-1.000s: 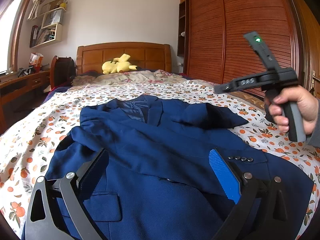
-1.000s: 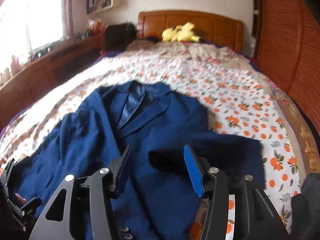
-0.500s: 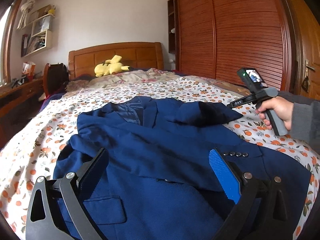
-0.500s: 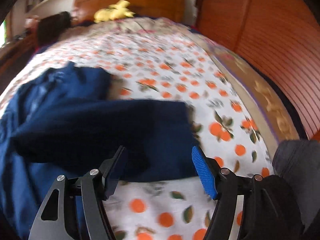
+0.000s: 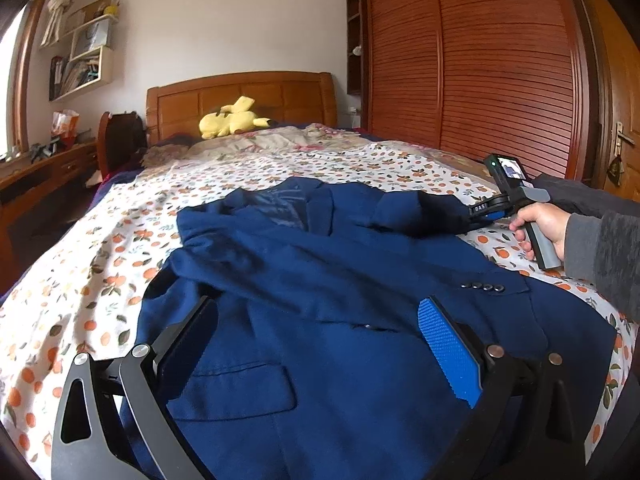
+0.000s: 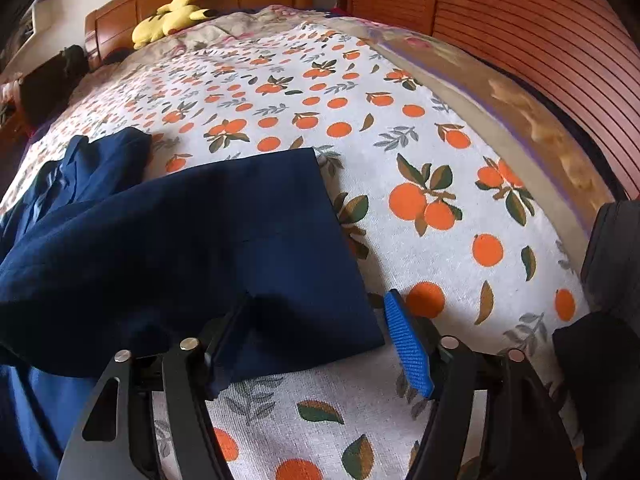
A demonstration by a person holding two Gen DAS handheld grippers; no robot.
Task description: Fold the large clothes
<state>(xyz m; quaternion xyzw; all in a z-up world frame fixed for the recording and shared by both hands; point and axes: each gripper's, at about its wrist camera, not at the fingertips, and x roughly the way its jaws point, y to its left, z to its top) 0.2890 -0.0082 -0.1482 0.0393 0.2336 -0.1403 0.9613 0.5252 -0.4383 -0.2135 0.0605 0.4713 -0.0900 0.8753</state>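
A navy blue suit jacket (image 5: 320,280) lies front up on the orange-print bedspread (image 5: 100,280), one sleeve folded across its chest. My left gripper (image 5: 316,340) is open and empty, just above the jacket's lower front. The jacket's other sleeve (image 6: 240,240) stretches toward the bed's right side. My right gripper (image 6: 316,332) is open with the sleeve's cuff end between its jaws, low over the bedspread (image 6: 440,160). The right gripper also shows in the left wrist view (image 5: 476,212) at the sleeve end.
A yellow plush toy (image 5: 230,118) lies by the wooden headboard (image 5: 240,96). A slatted wooden wardrobe (image 5: 480,60) runs along the bed's right side. A desk and chair (image 5: 120,140) stand to the left. My grey-sleeved arm (image 5: 600,248) reaches over the bed's right edge.
My right gripper has swung from over the jacket's middle to the right and dropped to the sleeve's cuff end. The left gripper has stayed over the lower front, turning slightly.
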